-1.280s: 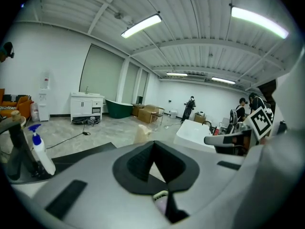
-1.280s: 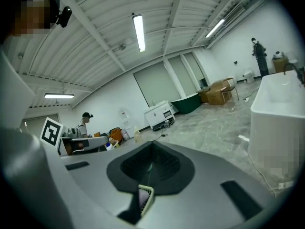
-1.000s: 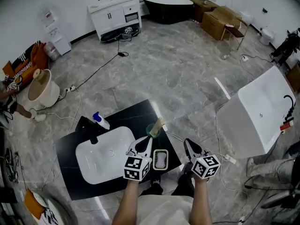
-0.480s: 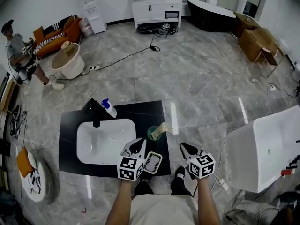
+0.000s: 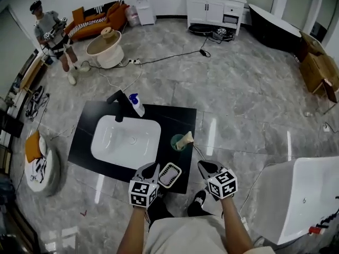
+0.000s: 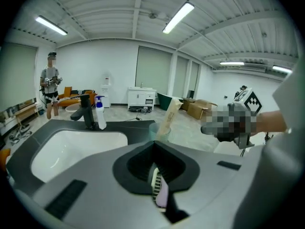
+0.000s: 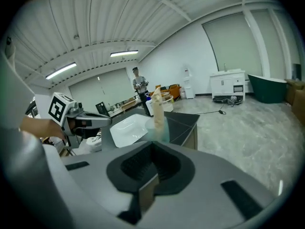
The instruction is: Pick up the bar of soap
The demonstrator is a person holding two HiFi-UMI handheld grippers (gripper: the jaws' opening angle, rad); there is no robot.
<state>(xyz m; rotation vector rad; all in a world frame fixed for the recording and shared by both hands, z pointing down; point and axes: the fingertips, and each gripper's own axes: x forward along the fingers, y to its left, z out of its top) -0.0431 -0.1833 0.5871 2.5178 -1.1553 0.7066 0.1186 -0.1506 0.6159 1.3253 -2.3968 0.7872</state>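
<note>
Both hand-held grippers have pulled back toward the near edge of the tabletop (image 5: 177, 118) since a second ago, and our view has swung round so the white sink basin (image 5: 126, 141) now lies ahead and to the left. We see the left hand-held gripper (image 5: 150, 167) at the tabletop's front edge, its jaws pressed together with nothing between them. Just to its right is the ribbed soap dish (image 5: 170, 174), and the bar of soap (image 5: 169, 177) lies in it, untouched. From the left gripper view the dish (image 6: 153, 181) and the pale pink soap (image 6: 162, 197) show right beyond the closed jaw tips; whether the tips brush the dish we cannot tell from here.

Over on the other side, the right hand-held gripper (image 5: 204, 166) hangs off the tabletop's right corner, above the grey floor, jaws closed and empty too. Further back, a green cup (image 5: 176, 142) stands with a beige thing (image 5: 186, 139) leaning in it, possibly a tube. Behind the basin we have the black faucet (image 5: 117, 103) and a spray bottle (image 5: 137, 105) just beside it. Far off at the upper left, a person (image 5: 50, 33) stands on the floor.
</note>
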